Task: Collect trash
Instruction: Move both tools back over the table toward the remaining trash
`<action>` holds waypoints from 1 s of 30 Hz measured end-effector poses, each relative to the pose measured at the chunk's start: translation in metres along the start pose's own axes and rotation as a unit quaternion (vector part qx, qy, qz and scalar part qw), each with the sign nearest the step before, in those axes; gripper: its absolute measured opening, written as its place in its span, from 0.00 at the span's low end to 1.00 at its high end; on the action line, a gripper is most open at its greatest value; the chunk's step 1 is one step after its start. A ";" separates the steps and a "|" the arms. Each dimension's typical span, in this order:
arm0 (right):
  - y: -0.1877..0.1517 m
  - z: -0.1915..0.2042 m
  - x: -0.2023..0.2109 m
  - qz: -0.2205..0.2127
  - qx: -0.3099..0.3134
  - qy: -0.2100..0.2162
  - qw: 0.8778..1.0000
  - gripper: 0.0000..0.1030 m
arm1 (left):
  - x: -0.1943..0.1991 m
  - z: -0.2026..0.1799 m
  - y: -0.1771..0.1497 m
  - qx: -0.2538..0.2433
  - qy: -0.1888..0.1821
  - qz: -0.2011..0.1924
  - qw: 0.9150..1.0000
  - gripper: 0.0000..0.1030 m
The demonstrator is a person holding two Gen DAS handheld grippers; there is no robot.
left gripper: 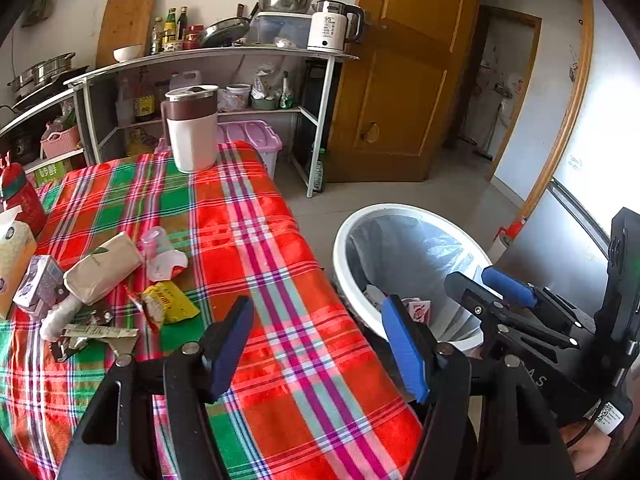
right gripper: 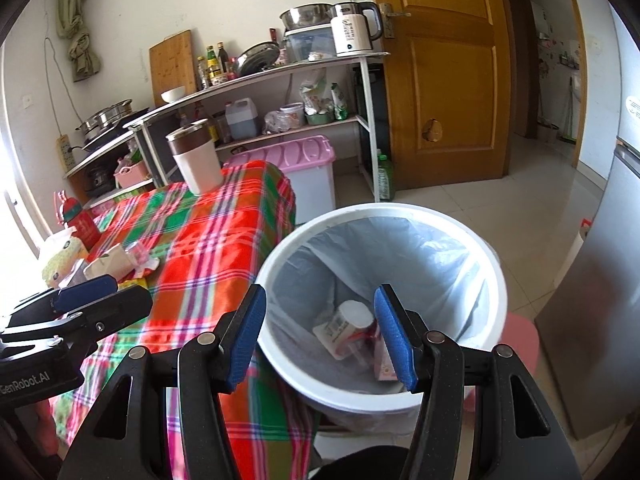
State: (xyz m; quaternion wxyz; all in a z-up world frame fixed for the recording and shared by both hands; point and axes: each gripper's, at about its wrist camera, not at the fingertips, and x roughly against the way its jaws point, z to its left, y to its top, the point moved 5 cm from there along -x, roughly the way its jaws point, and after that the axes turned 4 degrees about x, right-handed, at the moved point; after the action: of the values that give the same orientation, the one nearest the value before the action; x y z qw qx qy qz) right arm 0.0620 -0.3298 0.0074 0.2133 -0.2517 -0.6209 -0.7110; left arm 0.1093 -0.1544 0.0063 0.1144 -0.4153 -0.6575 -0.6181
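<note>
Between drops: both the left hand-held gripper (left gripper: 320, 344) and right hand-held gripper (right gripper: 320, 336) gape empty by the lined trash bin (right gripper: 496, 280), wrappers (left gripper: 168, 304) remaining far-left on the tabletop (left gripper: 280, 280); next, reach back for one.

My table wears shiny plaid cloth (left gripper: 280, 240); beside it, a smooth white plastic bin (right gripper: 496, 280) with a thin translucent liner (right gripper: 432, 256).

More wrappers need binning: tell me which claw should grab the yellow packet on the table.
Left. The left claw hangs open over the tablecloth near the yellow packet; the right claw is open over the bin.
</note>
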 end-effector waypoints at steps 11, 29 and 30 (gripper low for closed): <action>-0.003 0.065 -0.019 0.012 0.037 0.055 0.998 0.56 | 0.027 0.083 -0.013 0.066 0.056 -0.019 0.996 0.67; -0.003 0.172 -0.066 0.054 0.093 0.145 0.984 0.56 | 0.056 0.199 -0.036 0.146 0.123 -0.030 0.981 0.70; -0.003 0.177 -0.069 0.057 0.097 0.149 0.982 0.56 | 0.056 0.204 -0.036 0.148 0.126 -0.030 0.980 0.70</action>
State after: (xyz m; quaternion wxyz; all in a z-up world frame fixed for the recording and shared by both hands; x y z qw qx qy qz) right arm 0.1311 -0.1548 -0.0199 0.3669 -0.1566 -0.6328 -0.6637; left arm 0.1232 0.0575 -0.0255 0.2383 -0.2925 -0.7342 -0.5644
